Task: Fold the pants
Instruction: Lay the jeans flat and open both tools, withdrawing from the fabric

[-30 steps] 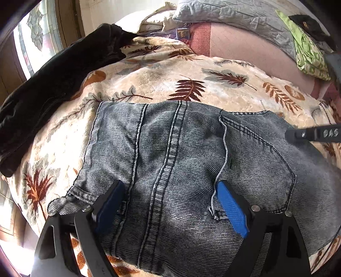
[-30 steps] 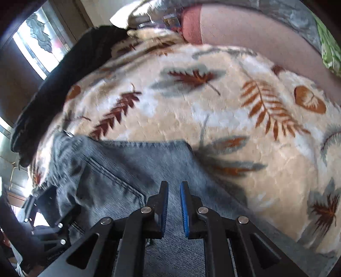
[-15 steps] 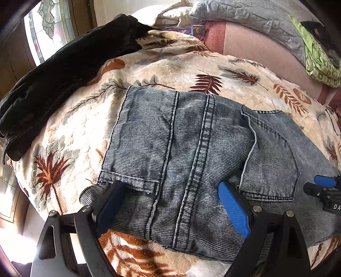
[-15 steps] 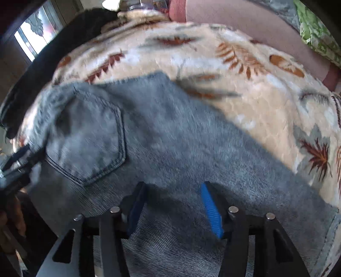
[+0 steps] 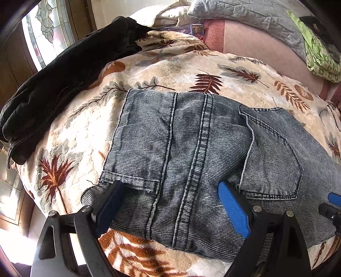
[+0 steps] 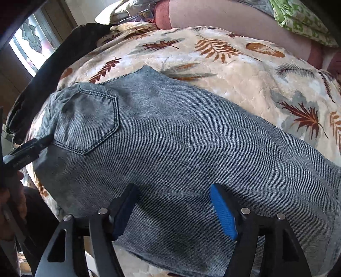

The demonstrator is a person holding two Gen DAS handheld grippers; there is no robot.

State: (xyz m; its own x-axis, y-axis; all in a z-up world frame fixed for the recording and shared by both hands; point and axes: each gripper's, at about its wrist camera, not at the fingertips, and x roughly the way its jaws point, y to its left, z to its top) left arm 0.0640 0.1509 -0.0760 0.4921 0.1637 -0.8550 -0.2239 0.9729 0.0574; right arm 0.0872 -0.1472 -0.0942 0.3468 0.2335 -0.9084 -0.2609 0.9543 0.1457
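Grey-blue denim pants (image 5: 191, 153) lie folded flat on a leaf-print blanket (image 5: 170, 70), a back pocket (image 5: 275, 157) facing up at the right. My left gripper (image 5: 170, 204) is open and empty, hovering over the near edge of the folded leg part. In the right wrist view the pants (image 6: 191, 138) stretch across the bed with the pocket (image 6: 89, 123) at the left. My right gripper (image 6: 172, 208) is open and empty over their near edge. The left gripper's tip (image 6: 27, 149) shows at the left there.
A black garment (image 5: 64, 81) lies along the blanket's left edge beside a stained-glass window (image 5: 44, 32). Pillows (image 5: 245, 15) and a green cloth (image 5: 319, 55) lie at the bed's head. The bed edge runs just under both grippers.
My right gripper opened and let go of the denim. Both grippers pulled back toward the near edge, so more of the folded pants shows.
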